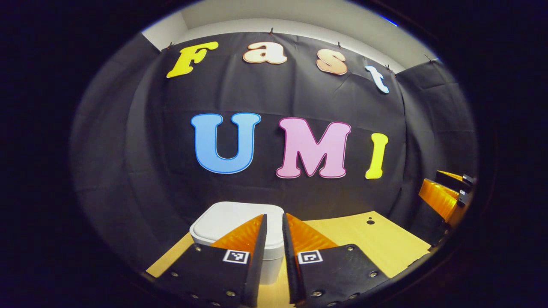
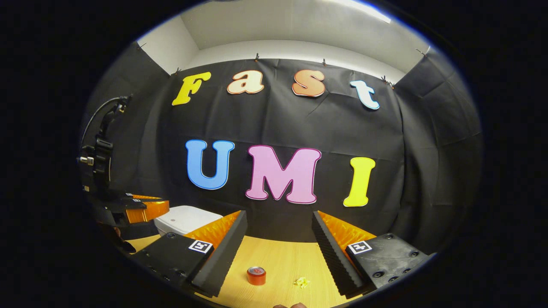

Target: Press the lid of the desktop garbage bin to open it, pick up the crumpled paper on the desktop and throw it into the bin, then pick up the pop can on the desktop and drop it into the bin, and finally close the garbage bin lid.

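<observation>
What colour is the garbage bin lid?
White: the rounded plastic garbage bin lid is plain white, showing best in the left gripper view.

Left gripper (image 1: 274,224) held level, fingers nearly together w/ a thin gap left btwn them. Right gripper (image 2: 279,224) also level, fingers spread wide apart, nothing btwn (its tips seen at far right of left gripper view).

In the left gripper view, the left gripper (image 1: 274,222) covered the front of the garbage bin (image 1: 222,222). In the right gripper view, its own finger hid part of the bin, and the crumpled paper (image 2: 301,282) was too small to make out. The desk (image 2: 282,261) was cut off below.
</observation>
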